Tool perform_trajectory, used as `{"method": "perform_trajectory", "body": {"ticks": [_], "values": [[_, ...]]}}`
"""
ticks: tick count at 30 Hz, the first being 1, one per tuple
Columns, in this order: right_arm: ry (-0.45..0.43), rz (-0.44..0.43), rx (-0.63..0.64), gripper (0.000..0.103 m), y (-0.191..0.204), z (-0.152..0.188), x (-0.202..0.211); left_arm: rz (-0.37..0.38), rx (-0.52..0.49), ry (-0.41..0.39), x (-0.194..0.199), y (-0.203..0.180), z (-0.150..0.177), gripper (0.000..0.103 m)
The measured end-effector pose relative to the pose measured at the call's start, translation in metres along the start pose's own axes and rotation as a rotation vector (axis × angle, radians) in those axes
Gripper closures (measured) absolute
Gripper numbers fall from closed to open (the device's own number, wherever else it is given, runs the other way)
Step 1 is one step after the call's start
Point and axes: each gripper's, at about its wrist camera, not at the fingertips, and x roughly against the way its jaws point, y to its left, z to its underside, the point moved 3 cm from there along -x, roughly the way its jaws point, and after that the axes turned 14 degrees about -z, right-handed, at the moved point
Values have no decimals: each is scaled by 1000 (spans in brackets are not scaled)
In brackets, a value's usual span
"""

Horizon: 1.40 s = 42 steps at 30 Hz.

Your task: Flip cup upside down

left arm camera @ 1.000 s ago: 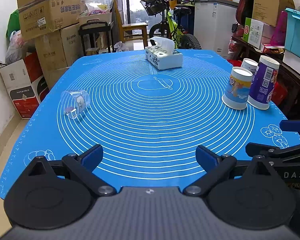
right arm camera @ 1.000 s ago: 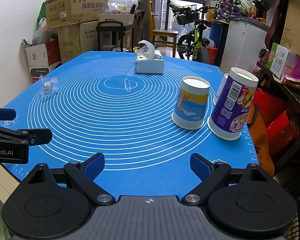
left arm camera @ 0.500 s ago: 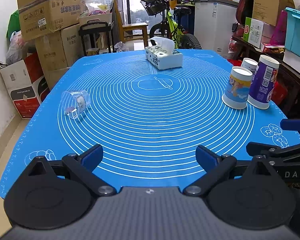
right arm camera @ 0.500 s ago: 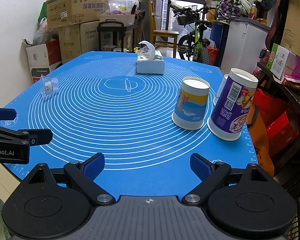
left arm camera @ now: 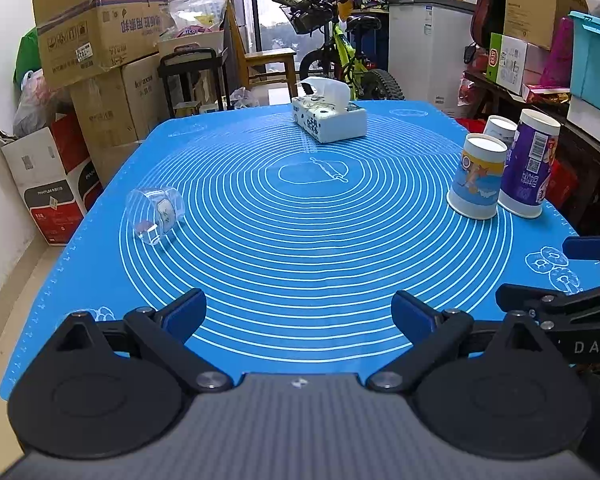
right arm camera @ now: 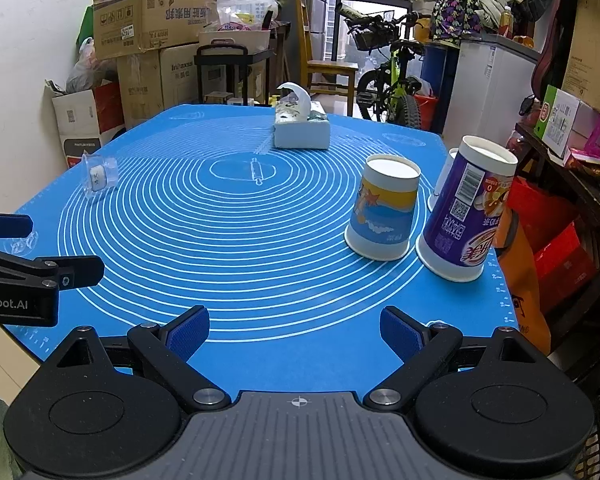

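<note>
A blue and yellow paper cup (right arm camera: pixel 384 210) stands upside down at the right of the blue mat (right arm camera: pixel 236 240); it also shows in the left wrist view (left arm camera: pixel 478 176). A taller purple cup (right arm camera: pixel 466 220) stands upside down beside it, also in the left wrist view (left arm camera: pixel 529 168). A third white cup (left arm camera: pixel 498 130) stands behind them, mostly hidden. My left gripper (left arm camera: pixel 298 312) is open and empty over the mat's near edge. My right gripper (right arm camera: pixel 294 332) is open and empty, near the front edge, short of the cups.
A clear plastic piece (left arm camera: pixel 156 214) lies on its side at the mat's left. A tissue box (left arm camera: pixel 328 118) stands at the far middle. Cardboard boxes (left arm camera: pixel 100 40), a bicycle (left arm camera: pixel 340 52) and shelves surround the table.
</note>
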Motion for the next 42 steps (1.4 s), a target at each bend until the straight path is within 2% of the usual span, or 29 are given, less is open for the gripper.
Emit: {"method": "perform_trajectory", "body": {"ticks": [14,19,25,29,32,39,42], "values": [[-10,-16,-29,10,-5,-6,-13,-22,-5,-8,-15,11,-3,5],[-36,-21,-41,10,-10,-23,-25,-64,-20,-40,-38,28,-11,5],[-55,-22,-52,10,-13,-38,-40,-180,-84,-94,-83,54,-31,5],[-54,-23,-63,10,-13,-40,-48,-188,-64,-34,-122,79,-43,5],[-44,-23,-72,10,-16,-39,-55,-216,-85,-31,-142,90,-47,5],[-25,-18,-92,10,-23,-35,-66,-207,-95,8,-173,101,-47,5],[-17,-15,-97,10,-25,-33,-69,-190,-71,7,-178,103,-48,10]]}}
